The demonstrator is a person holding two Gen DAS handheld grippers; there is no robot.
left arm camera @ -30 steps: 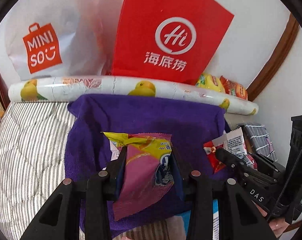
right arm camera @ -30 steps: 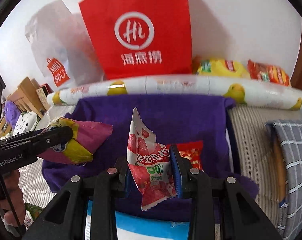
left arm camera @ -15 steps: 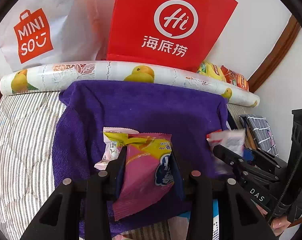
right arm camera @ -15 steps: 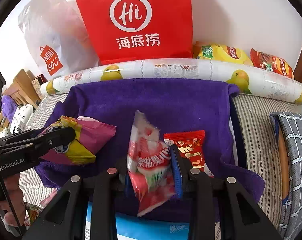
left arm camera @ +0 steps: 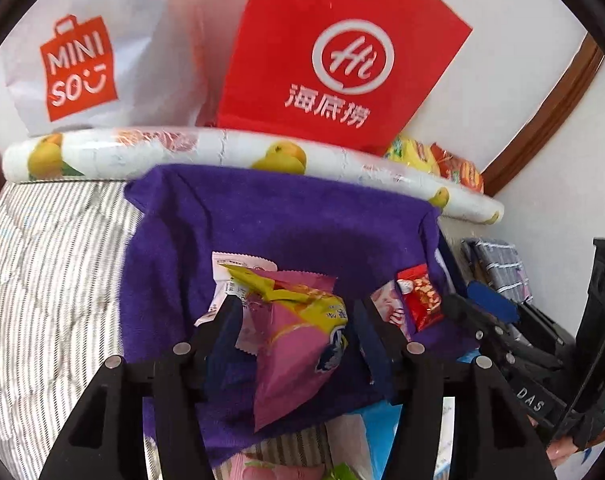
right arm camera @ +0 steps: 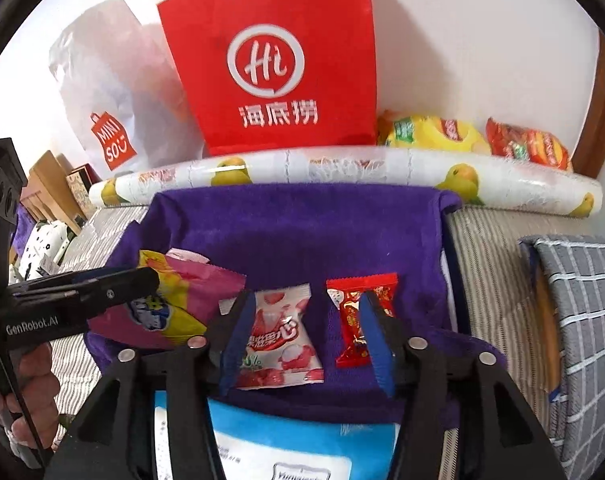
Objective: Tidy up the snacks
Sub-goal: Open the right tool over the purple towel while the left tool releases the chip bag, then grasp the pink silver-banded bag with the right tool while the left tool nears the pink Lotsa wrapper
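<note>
Purple towel (right arm camera: 302,232) mid-frame; right gripper (right arm camera: 302,320) fingers opening around strawberry candy packet (right arm camera: 280,340); left gripper (left arm camera: 294,320) fingers opening, pink snack bag (left arm camera: 290,344) between.

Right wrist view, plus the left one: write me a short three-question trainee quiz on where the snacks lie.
1. True or false: the red candy lies on the purple towel.
2. Which snack lies between the fingers of the right gripper? A. strawberry packet B. yellow chip bag C. orange chip bag
3. Fill in: the pink-and-yellow packet sits between the fingers of the ___ gripper.

Key:
1. True.
2. A; the jaws are opening and the packet lies flat on the towel, unpressed.
3. Left; the left gripper has its jaws opening too.
</note>
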